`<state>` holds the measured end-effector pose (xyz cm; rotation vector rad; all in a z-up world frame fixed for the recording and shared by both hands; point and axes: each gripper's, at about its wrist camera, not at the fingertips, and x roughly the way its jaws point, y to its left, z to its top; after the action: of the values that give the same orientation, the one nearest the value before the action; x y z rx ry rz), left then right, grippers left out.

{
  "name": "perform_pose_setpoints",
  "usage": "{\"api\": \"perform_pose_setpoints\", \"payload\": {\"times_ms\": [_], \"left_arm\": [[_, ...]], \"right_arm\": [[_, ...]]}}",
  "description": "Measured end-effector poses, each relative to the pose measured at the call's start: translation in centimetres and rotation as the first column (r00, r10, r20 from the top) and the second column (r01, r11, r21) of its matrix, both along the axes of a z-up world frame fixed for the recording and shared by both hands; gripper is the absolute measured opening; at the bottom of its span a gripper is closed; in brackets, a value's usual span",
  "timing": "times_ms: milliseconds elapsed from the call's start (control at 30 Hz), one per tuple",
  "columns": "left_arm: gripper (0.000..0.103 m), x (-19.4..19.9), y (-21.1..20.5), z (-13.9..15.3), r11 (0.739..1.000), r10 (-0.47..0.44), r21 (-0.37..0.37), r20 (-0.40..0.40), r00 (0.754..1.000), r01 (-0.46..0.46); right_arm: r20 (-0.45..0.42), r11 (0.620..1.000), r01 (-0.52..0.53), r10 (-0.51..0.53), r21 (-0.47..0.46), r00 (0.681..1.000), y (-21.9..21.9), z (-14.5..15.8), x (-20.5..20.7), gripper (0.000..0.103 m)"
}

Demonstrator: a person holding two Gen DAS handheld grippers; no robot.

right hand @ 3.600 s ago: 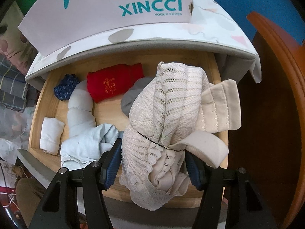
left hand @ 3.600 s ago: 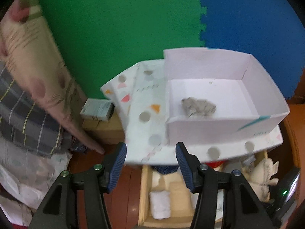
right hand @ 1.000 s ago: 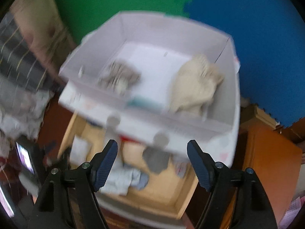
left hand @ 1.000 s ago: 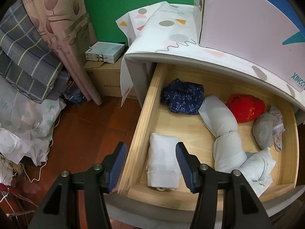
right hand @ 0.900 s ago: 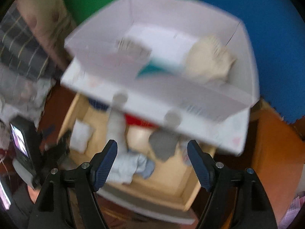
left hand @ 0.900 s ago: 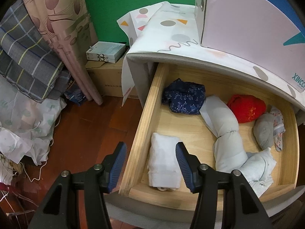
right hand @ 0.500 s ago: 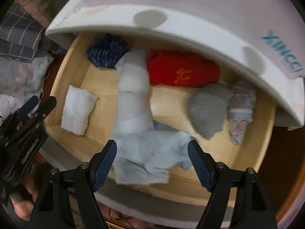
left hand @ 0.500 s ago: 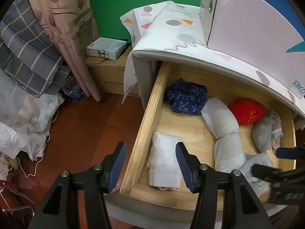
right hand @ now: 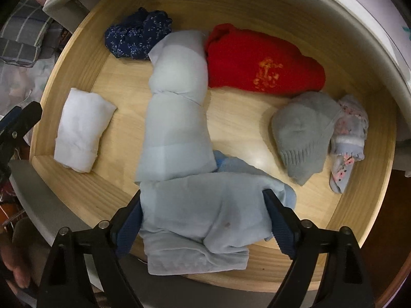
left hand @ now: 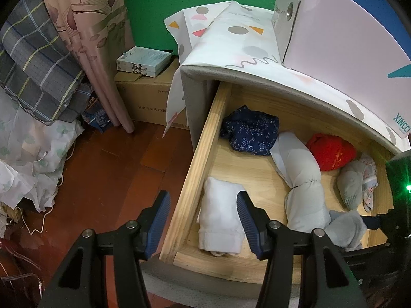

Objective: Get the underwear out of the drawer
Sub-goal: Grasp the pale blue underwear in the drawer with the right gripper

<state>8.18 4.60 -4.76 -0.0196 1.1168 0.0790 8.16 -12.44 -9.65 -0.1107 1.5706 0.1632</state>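
Right gripper (right hand: pixel 203 220) low over drawer (right hand: pixel 257 15), jaws spread, one finger on each side of pale blue garment (right hand: pixel 205 215) at front edge. Long light-grey roll (right hand: pixel 177 107) runs back from it. Red bundle (right hand: pixel 262 64), navy floral piece (right hand: pixel 138 34), white folded piece (right hand: pixel 82 131), grey knit item (right hand: pixel 303 133) lie around.

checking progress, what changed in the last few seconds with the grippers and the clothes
The right gripper let go of the cream lace garment into the shoe box, came back down into the drawer and now straddles the pale blue garment, jaws open. The left gripper dropped from the box to hover, open, over the white roll. Other clothes stayed put.
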Motion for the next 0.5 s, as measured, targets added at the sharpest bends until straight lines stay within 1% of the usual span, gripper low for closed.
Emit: {"api": "perform_pose_setpoints", "payload": {"times_ms": [67, 167, 267, 400, 500], "left_arm": [[0.055, 0.0, -0.1, 0.0, 1.000, 0.000, 0.003, -0.001, 1.000, 0.000], [0.055, 0.0, -0.2, 0.0, 1.000, 0.000, 0.003, -0.003, 1.000, 0.000], [0.055, 0.0, -0.3, -0.1, 1.000, -0.005, 0.006, -0.006, 1.000, 0.005], [0.055, 0.0, -0.5, -0.2, 1.000, -0.012, 0.007, -0.009, 1.000, 0.012], [0.055, 0.1, -0.6, -0.3, 1.000, -0.018, 0.007, -0.021, 1.000, 0.018]], "right_arm": [[0.010, 1.000, -0.008, 0.008, -0.024, 1.000, -0.6, -0.1, -0.2, 0.076], [0.018, 0.998, -0.018, 0.019, -0.053, 1.000, -1.1, -0.1, -0.6, 0.070], [0.028, 0.998, 0.007, -0.006, -0.059, 1.000, -2.6, 0.2, -0.8, 0.068], [0.031, 0.996, 0.076, -0.075, -0.036, 0.997, -4.7, 0.6, -0.6, 0.066], [0.039, 0.994, 0.103, -0.101, -0.037, 0.994, -5.9, 1.1, -0.6, 0.066]]}}
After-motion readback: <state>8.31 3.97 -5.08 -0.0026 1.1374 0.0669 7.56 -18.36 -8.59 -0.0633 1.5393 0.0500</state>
